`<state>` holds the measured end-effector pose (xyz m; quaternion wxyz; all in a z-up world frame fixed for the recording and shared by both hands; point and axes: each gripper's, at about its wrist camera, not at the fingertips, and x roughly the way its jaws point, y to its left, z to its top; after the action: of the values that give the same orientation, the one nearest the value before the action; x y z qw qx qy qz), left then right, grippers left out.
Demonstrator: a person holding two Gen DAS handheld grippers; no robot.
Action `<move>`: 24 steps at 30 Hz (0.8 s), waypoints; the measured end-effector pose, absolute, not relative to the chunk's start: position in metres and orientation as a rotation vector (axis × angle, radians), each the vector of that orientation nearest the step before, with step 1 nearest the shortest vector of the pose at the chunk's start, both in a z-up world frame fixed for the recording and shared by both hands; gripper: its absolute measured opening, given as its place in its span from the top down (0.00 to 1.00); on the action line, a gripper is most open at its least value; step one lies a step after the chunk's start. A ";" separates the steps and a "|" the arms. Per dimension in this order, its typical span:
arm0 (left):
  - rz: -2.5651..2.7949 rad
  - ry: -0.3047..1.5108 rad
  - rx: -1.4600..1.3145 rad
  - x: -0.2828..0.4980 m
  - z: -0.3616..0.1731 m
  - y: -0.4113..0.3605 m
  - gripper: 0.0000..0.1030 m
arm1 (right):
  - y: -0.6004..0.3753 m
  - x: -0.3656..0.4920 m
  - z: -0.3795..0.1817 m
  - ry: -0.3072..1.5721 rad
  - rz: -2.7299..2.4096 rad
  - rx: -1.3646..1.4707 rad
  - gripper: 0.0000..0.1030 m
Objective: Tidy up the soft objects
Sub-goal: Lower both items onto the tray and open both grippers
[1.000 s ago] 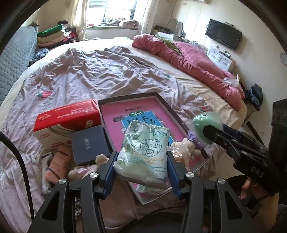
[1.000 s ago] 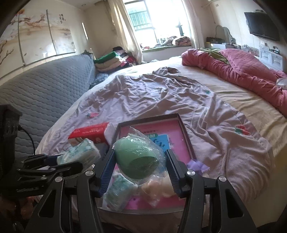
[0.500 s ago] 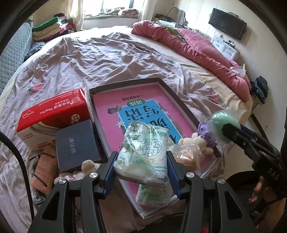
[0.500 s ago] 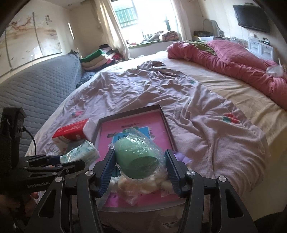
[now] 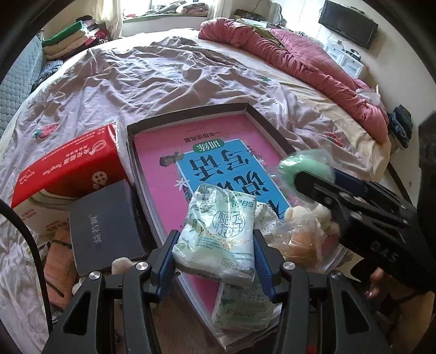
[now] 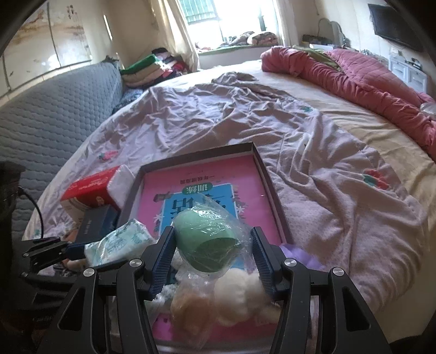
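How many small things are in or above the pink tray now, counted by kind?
Tissue packs: 2, one held in the left gripper, one lying in the tray.
Green sponges in plastic wrap: 1, held in the right gripper.
Plush toys: 2, tan and white.
Total: 5

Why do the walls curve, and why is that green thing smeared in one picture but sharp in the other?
Both views: fisheye lenses bend the room's edges. Left wrist view: the green sponge in the right tool is motion-blurred. Right wrist view: it looks sharp, while the window glares white.
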<state>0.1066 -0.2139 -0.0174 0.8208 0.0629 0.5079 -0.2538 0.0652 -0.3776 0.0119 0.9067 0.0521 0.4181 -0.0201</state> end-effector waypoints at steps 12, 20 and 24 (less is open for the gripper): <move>-0.549 1.139 0.168 0.120 -0.028 -0.218 0.50 | -0.381 0.097 -0.020 0.997 -0.057 0.088 0.44; -0.559 1.160 0.187 0.123 -0.033 -0.224 0.50 | -0.386 0.100 -0.025 1.014 -0.076 0.095 0.42; -0.563 1.163 0.191 0.122 -0.035 -0.226 0.49 | -0.386 0.101 -0.027 1.024 -0.083 0.089 0.42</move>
<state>0.1215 -0.2265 -0.0353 0.7942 0.0888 0.5410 -0.2619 0.1007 -0.3860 -0.0269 0.8701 0.0423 0.4895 -0.0399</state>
